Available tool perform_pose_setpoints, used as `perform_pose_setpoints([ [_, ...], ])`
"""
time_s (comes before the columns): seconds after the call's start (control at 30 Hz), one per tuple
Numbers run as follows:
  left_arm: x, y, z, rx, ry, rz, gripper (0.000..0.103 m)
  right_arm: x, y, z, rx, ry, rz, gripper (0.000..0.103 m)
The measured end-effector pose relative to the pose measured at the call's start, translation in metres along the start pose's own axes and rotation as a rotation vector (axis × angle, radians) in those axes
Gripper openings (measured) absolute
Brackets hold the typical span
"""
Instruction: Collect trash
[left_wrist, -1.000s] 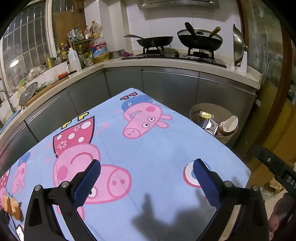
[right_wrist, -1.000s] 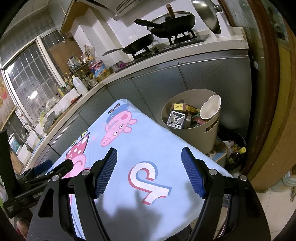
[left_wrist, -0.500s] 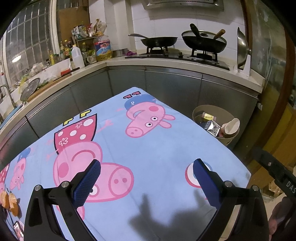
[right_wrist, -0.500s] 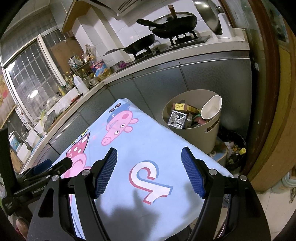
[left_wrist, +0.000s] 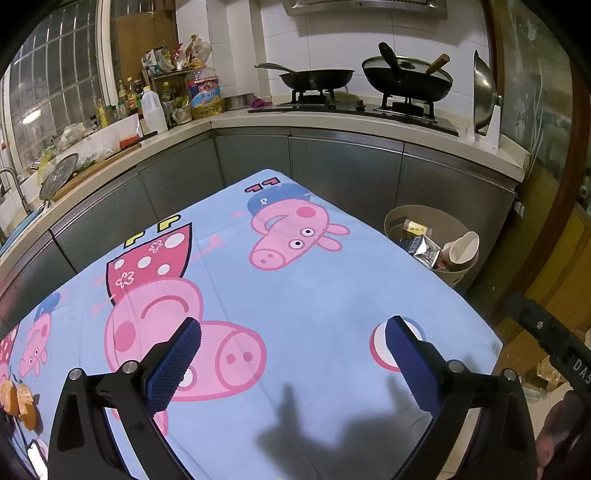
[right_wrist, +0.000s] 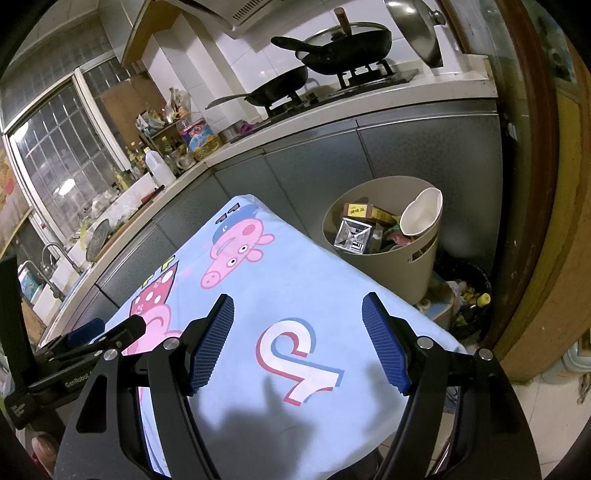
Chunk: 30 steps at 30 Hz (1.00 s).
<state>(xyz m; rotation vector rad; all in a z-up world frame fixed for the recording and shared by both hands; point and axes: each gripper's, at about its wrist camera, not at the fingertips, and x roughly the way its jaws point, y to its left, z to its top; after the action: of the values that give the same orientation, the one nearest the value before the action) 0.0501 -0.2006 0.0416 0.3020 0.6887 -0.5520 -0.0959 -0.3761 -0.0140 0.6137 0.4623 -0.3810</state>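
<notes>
A kitchen, seen from two hand-held grippers held over a surface (left_wrist: 332, 295) covered with a pale blue cartoon-pig cloth.

The left hand-held gripper (left_wrist: 293, 363) hangs above the cloth with its blue pads wide apart and nothing between them. The right hand-held gripper (right_wrist: 297, 341) is likewise spread wide and empty, hovering over the near right part of the cloth, above a red, white and blue printed mark. Each casts a dark shadow on the cloth below it. In the right view, the left tool's black frame shows at the left edge.

The trash sits in a beige bin (right_wrist: 391, 266) on the floor, just beyond the surface's far right corner and against grey cabinet doors. Inside are a silver foil carton (right_wrist: 351, 236), a yellow box (right_wrist: 360, 211), and a white paper cup (right_wrist: 421, 212) leaning on the right rim, with more crumpled scraps under them. The bin also shows in the left view (left_wrist: 406, 218), at the right.

At the left edge of the left view, orange pieces (left_wrist: 18, 402) lie on the cloth; what they are cannot be told.

Behind, a counter runs around the corner. Two black pans (left_wrist: 406, 79) sit on a stove, and bottles (left_wrist: 203, 92) crowd the corner beside a barred window.
</notes>
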Motion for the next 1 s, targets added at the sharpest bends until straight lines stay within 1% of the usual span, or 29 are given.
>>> perform_pose_setpoints([
  [1.0, 0.0014, -0.0025, -0.0028, 0.017, -0.001, 0.012, 0.099, -0.0001, 0.0000, -0.0003, 0.003, 0.002, -0.001, 0.071],
])
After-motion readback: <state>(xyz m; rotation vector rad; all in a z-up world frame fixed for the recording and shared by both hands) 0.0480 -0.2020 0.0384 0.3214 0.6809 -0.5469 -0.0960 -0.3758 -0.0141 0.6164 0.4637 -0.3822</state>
